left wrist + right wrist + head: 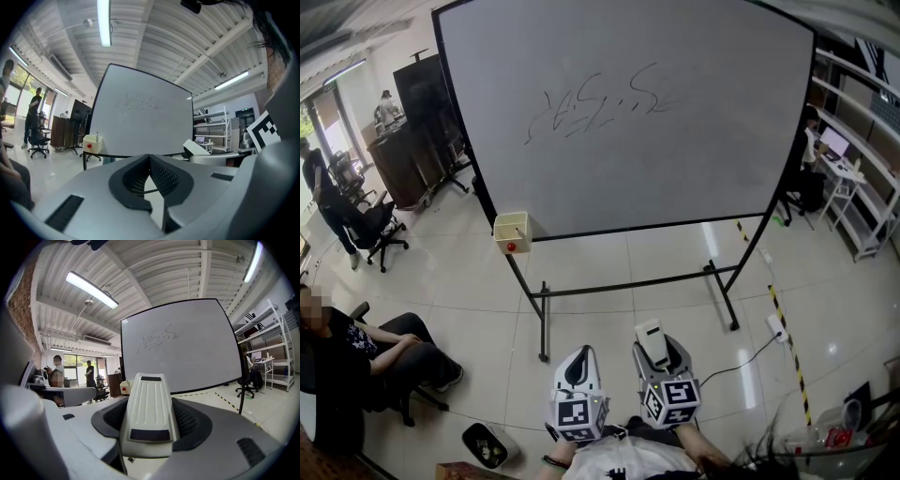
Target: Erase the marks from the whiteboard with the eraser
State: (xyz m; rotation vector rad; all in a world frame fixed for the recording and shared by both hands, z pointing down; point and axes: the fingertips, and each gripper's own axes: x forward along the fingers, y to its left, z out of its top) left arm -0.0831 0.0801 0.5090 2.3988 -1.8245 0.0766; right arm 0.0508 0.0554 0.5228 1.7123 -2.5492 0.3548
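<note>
A large whiteboard [675,122] on a black wheeled stand faces me, with thin dark scribbled marks [600,101] across its upper middle. The same board shows in the left gripper view [145,122] and the right gripper view [197,348]. My right gripper [654,349] is shut on a white ribbed eraser [149,416], held low in front of me, well short of the board. My left gripper [578,364] is beside it, jaws closed with nothing between them [149,176].
A small cream box [512,232] with a red dot hangs at the board's lower left corner. A seated person [356,352] is at the left, office chairs [380,230] behind. A cable and power strip [773,328] lie on the floor to the right. Shelves [862,141] stand at far right.
</note>
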